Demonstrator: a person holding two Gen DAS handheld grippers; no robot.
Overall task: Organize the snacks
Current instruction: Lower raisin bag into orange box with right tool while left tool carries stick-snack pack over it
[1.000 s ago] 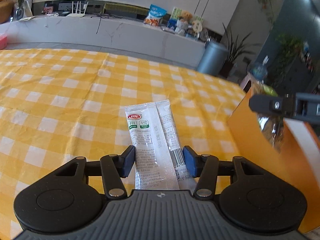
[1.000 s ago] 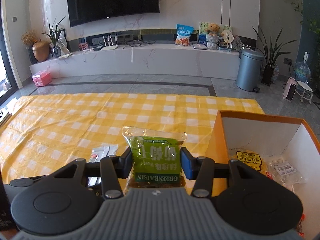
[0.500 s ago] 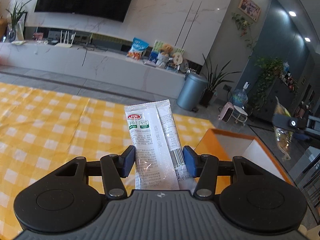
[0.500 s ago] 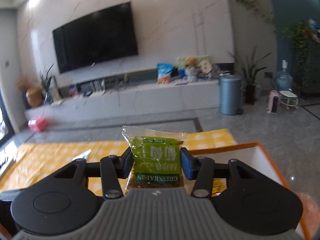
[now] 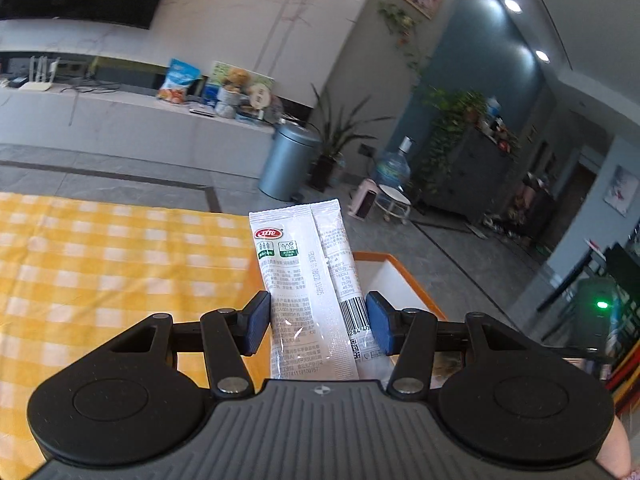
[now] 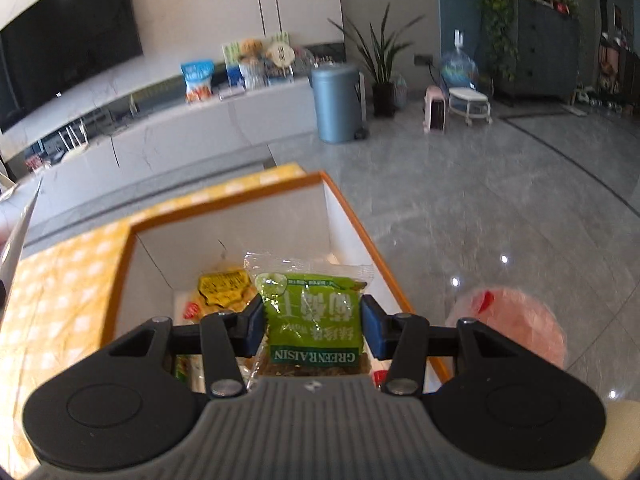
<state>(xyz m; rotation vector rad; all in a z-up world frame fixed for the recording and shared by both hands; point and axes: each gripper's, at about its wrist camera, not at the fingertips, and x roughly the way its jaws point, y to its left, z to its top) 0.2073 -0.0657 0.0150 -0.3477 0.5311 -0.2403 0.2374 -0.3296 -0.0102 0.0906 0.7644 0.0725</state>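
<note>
Landmark: the orange-rimmed box [image 6: 348, 216], white inside, standing on the surface [image 5: 100, 272] with its yellow-and-white checked cloth.

Left claw [image 5: 316, 322]: clamped on a white sachet [image 5: 304, 276], pads pressing its two long edges. Sachet upright, printed side toward the camera, red logo near its top, barcode at its lower right. It is held in the air beside the box, with the box's orange rim [image 5: 416, 292] showing just behind and to the right of it.

Right claw [image 6: 313, 326]: clamped on a green raisin packet [image 6: 310, 320], label reading upside down. Packet is held above the open box, over its interior, not resting on anything.

Box contents seen from the right wrist: a yellow-labelled snack bag [image 6: 222, 290] at the bottom, left of the raisin packet; other wrappers partly hidden under the claw, not identifiable.

Beyond the box: grey tiled floor [image 6: 500, 200], blue-grey bin [image 6: 336, 104].
</note>
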